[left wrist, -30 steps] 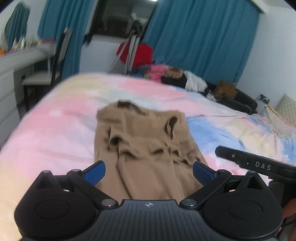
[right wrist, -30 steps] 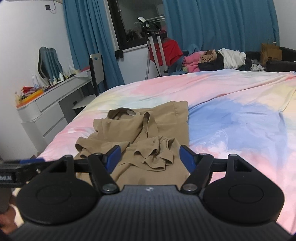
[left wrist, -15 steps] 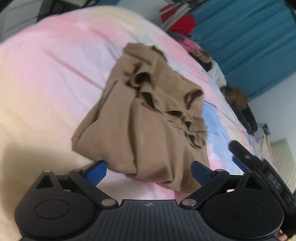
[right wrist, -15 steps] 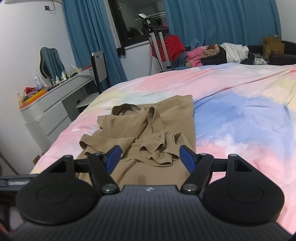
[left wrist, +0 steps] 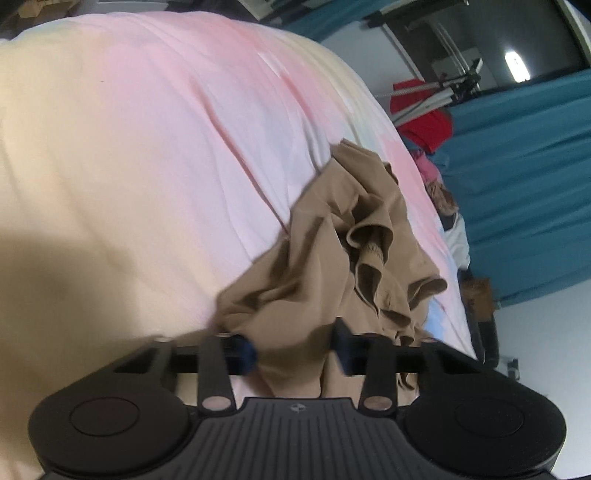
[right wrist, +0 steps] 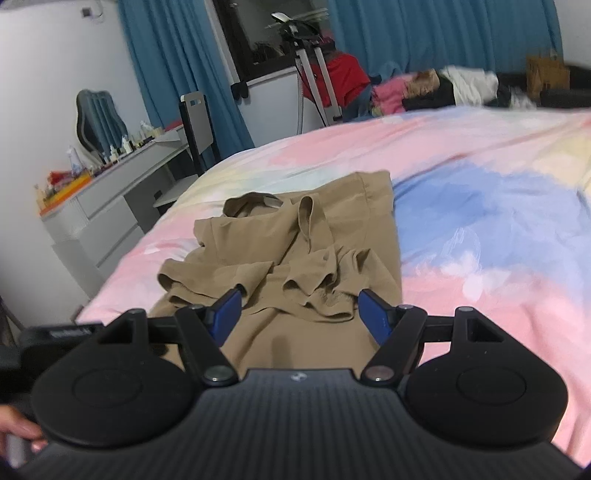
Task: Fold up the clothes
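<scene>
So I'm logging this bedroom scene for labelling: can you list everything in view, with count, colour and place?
Garment: one, tan, crumpled on the bed's near left part.
Bed cover: one, pastel pink, blue and yellow, under the garment.
Dresser: one, white-grey, left of the bed, small bottles on top.
Chair: one, dark frame, by the dresser.
Curtains: blue, on the far wall.
Tripod: one, silver, beyond the bed.
Clothes pile: pink, white, black and red, at the far edge.
Left gripper: jaws closing on the garment's near edge.
Right gripper: jaws open above the garment.
</scene>
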A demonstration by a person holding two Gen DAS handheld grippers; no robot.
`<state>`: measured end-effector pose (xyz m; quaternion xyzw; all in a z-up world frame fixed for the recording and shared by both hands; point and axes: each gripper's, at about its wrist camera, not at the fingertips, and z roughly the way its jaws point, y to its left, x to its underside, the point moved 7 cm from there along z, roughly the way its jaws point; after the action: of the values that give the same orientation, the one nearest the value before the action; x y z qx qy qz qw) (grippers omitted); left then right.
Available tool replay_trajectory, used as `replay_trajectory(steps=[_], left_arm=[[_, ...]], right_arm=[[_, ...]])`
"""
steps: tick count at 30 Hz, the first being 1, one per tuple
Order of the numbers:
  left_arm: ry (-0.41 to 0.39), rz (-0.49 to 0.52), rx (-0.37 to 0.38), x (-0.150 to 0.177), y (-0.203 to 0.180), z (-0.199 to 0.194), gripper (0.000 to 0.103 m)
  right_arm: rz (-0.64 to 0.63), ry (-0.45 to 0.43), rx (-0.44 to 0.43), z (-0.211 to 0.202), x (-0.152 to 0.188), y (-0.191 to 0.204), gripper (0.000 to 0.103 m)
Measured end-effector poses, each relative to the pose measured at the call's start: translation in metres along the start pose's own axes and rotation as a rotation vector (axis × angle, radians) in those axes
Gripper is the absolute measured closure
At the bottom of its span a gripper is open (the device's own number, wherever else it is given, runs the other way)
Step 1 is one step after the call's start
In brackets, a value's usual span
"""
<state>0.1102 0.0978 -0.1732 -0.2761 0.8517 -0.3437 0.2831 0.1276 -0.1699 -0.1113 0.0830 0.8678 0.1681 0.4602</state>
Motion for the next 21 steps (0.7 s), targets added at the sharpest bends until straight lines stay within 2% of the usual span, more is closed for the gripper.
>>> replay_trajectory(steps=[2,6,8,10,16,21], left_arm=[[-0.01,-0.011,0.007,-0.003,0.001,-0.002,0.085],[-0.023,-0.022,0.015,-0.003,0.0,-0.006,0.088],[-0.031,-0.023,0.019,-0.004,0.001,-0.009,0.089],[-0.041,-0.027,0.028,-0.007,0.001,-0.012,0.09],[-0.084,-0.016,0.036,-0.012,-0.003,-0.024,0.093],[-0.094,-0.016,0.017,-0.013,-0.001,-0.027,0.093]], right_arm=[[0.11,0.052,-0.081,-0.002,0.004,-0.002,0.03],[0.405,0.223,-0.291,0.004,0.027,-0.004,0.029],[0.524,0.32,-0.353,0.014,0.045,-0.004,0.029],[0.61,0.404,-0.375,0.024,0.063,-0.004,0.029],[0.765,0.411,-0.255,0.036,0.084,-0.032,0.031],[0.856,0.298,-0.109,0.031,0.08,-0.068,0.041]])
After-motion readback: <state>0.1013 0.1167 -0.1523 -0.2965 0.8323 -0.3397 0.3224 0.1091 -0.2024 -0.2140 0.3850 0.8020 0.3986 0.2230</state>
